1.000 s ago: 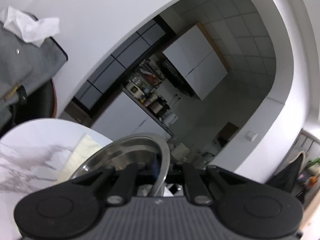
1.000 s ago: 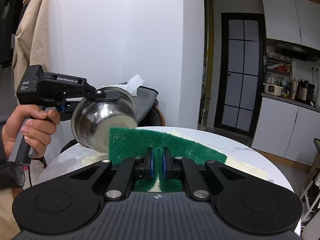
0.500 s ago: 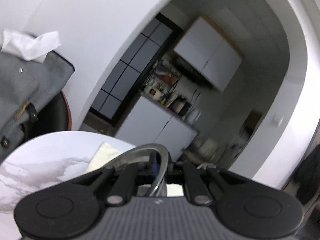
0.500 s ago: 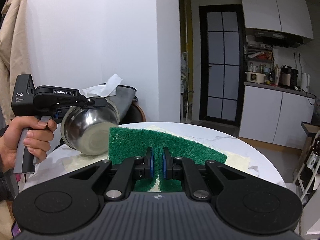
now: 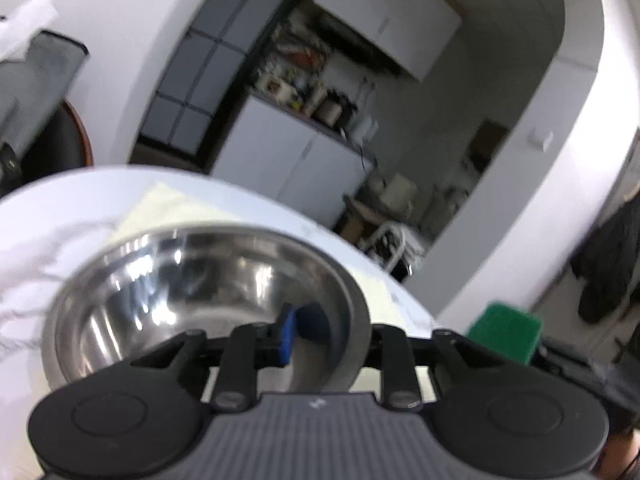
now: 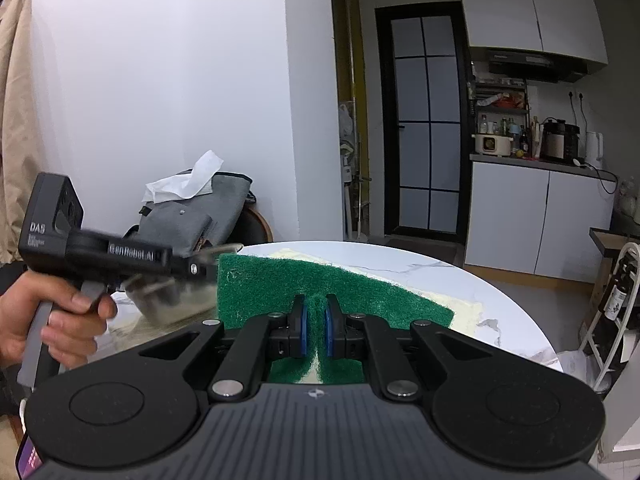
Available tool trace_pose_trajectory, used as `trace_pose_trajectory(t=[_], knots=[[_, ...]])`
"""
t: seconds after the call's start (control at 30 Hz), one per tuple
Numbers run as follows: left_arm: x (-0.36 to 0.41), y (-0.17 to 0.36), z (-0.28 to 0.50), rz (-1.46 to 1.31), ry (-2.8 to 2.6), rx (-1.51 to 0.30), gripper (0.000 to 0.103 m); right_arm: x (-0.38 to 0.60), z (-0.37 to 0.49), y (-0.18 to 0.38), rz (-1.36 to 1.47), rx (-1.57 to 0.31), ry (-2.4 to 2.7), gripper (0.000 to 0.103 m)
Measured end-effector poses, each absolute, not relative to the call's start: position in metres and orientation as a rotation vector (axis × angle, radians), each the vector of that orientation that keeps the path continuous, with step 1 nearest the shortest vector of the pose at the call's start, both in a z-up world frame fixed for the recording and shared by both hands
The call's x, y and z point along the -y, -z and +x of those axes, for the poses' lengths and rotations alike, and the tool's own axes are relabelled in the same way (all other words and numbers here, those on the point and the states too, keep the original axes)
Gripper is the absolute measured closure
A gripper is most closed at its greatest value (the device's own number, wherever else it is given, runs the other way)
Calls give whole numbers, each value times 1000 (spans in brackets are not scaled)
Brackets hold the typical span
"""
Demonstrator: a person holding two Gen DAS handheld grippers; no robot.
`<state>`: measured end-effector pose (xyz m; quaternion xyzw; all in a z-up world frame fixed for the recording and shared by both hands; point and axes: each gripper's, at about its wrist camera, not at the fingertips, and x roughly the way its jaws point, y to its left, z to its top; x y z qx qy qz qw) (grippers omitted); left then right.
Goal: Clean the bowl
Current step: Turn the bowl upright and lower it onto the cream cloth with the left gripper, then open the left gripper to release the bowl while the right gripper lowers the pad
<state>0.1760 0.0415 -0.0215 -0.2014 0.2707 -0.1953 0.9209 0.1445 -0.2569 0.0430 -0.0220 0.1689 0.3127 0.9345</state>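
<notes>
Kitchen-adjacent room, white walls; a round white marble-veined tabletop [image 6: 460,280] carries the work, with a pale yellow cloth [image 6: 466,312] lying flat toward its far and right-hand part.

Item 1: steel bowl [image 5: 200,280], polished, mouth turned toward the left wrist camera. Held over the tabletop's left edge; whether it touches the surface cannot be told. In the right wrist view it appears blurred [image 6: 176,296] just left of the scouring pad.

Item 2: left tool [image 5: 324,324], black, carried by a bare hand [image 6: 52,320]. Fingers pressed together on the bowl's near rim, one blue pad [image 5: 287,330] inside the bowl, the other outside the wall.

Item 3: right tool [image 6: 314,328], black with blue pads [image 6: 303,330]. Fingers pinching a green scouring pad [image 6: 300,284], which stands up ahead of them, its left edge just beside the bowl. The pad's corner also shows at the right in the left wrist view [image 5: 504,336].

Item 4: grey bag [image 6: 200,216] with white tissue [image 6: 188,182] on top, on a dark chair beyond the tabletop's far left edge.

Item 5: black-framed glazed door [image 6: 426,120]; white base cabinets [image 6: 536,220] to its right with kitchen appliances on the counter.
</notes>
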Motion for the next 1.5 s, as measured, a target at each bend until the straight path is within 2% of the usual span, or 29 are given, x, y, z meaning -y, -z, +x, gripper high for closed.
trace_pose_trajectory(t=[0.37,0.43,0.47,0.5,0.6,0.67,1.0,1.17,1.37,1.4,1.43,1.5], knots=[[-27,28,170,-287,421,-605,66,248,154,-37,-36,-368,-602,93],[-25,27,169,-280,418,-611,51,246,156,-36,-39,-377,-595,93],[-25,26,168,-280,420,-612,39,245,158,-35,-45,-380,-592,93],[-25,26,167,-280,423,-613,35,244,159,-34,-50,-381,-589,93],[-21,23,160,-247,429,-600,26,239,166,-29,-69,-397,-575,93],[-20,21,160,-236,433,-600,26,234,174,-24,-80,-418,-568,93],[-26,5,143,-244,409,-543,5,212,180,-8,-145,-480,-593,93],[-25,-7,137,-230,387,-490,1,208,182,-2,-152,-508,-584,92],[-24,-11,121,-187,317,-441,0,203,176,2,-189,-516,-587,90],[-24,-10,118,-173,292,-428,0,203,175,2,-192,-516,-587,84],[-24,-11,117,-168,287,-426,0,203,174,1,-191,-519,-588,67],[-23,-8,111,-119,240,-405,0,204,172,1,-178,-519,-597,50]])
